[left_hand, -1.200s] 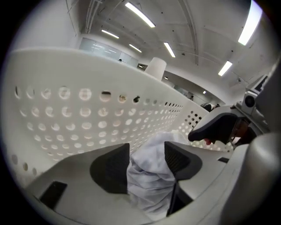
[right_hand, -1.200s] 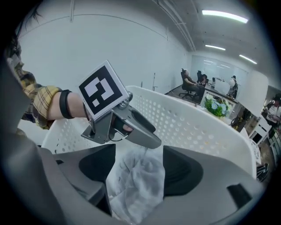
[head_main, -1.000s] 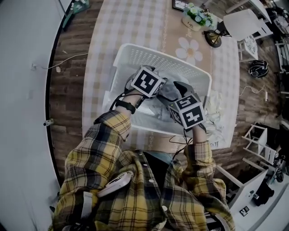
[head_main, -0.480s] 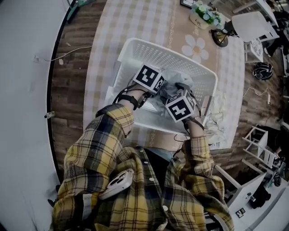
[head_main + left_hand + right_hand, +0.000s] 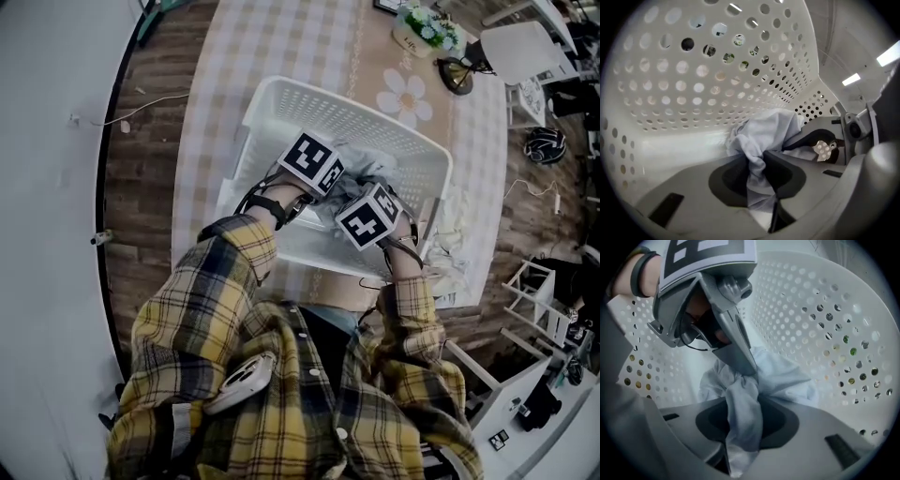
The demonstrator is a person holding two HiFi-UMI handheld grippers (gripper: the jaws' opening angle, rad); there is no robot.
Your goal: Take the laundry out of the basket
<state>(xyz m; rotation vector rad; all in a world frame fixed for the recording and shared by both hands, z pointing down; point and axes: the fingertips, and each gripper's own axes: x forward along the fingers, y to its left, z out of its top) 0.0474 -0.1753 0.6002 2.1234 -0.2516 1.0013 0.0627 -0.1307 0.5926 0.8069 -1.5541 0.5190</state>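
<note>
Closing on one bunched fold from two sides, the left gripper (image 5: pixel 757 164) and the right gripper (image 5: pixel 743 399) both pinch the pale blue garment (image 5: pixel 780 376), which lies low inside the white perforated laundry basket (image 5: pixel 281 103). In each gripper view the cloth is squeezed into a narrow rope between the jaws, with loose fabric spilling out beyond them.

The chief risk, as I judge it, is a shallow bite. Each gripper holds only a gathered ridge, so a quick lift could let the fold slide out and drop the garment back. The two grippers also sit very near each other, nearly tip to tip, so pulling in different directions could make them knock together or stretch the cloth taut between them. Trailing fabric could snag on the rim and drag the light basket along the checked tablecloth (image 5: pixel 281 37) toward the near table edge.

Inside, room is tight: perforated walls stand close on every side, and the near wall lies just below the wrists. The free way is straight up past the rim. Crumpled pale cloth (image 5: pixel 455 248) lies just beside the basket's right wall, and a flower pot (image 5: pixel 427 28) stands well apart at the far end.
</note>
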